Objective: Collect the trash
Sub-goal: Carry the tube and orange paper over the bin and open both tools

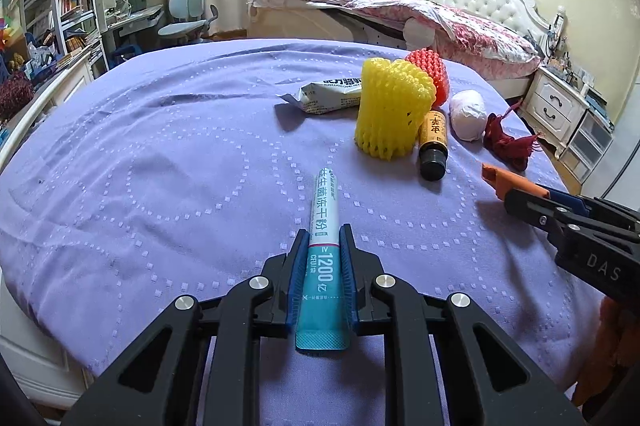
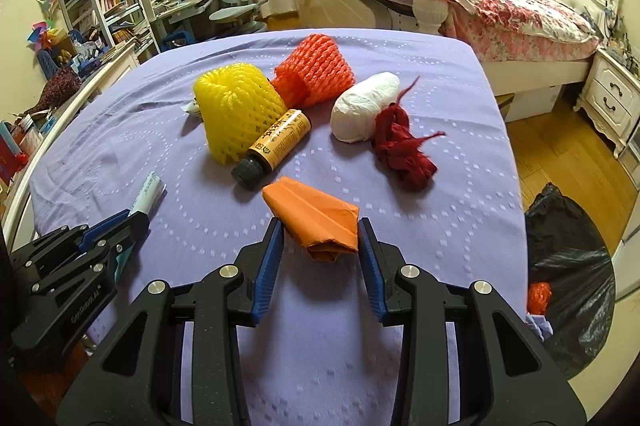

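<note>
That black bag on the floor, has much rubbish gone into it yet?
Something orange-red already lies in the black bag.

In hand: the left tongs are shut on a teal sachet, and the right tongs pinch an orange wrapper.

Left on the purple cloth: yellow net, orange net, brown bottle, white wad, red yarn, silver packet.

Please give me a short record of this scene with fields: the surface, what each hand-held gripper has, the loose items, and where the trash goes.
surface: purple bedspread
left hand-held gripper: shut on teal and white sachet
right hand-held gripper: pads at both sides of folded orange paper; grip looks closed
loose items: yellow foam net, orange foam net, brown bottle lying against the yellow net, white wad, dark red yarn, white packet
trash container: black bag on the floor, right of the bed
</note>
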The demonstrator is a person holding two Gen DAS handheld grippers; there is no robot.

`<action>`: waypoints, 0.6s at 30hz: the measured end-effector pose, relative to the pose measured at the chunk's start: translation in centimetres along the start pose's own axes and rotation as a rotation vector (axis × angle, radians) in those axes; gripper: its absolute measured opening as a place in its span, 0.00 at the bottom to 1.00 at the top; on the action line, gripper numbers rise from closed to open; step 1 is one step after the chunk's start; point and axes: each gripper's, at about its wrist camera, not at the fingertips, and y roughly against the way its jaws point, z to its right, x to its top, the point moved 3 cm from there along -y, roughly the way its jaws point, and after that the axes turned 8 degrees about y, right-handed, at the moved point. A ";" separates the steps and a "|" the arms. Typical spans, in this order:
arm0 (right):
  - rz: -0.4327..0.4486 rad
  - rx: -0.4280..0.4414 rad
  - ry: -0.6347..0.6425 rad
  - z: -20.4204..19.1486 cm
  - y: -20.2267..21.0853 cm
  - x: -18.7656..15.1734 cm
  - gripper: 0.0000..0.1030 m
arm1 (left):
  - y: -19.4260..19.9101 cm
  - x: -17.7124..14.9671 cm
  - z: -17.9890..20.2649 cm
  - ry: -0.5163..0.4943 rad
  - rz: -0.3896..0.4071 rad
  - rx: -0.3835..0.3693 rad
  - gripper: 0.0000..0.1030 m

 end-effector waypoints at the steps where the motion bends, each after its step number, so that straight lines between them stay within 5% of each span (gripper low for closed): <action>1: 0.002 0.000 -0.002 0.1 0.2 -0.1 0.36 | 0.1 0.0 0.1 0.000 0.001 -0.001 0.18; 18: 0.081 -0.069 -0.087 4.8 5.2 -1.7 0.36 | 2.6 0.7 6.6 -0.072 0.055 -0.113 0.18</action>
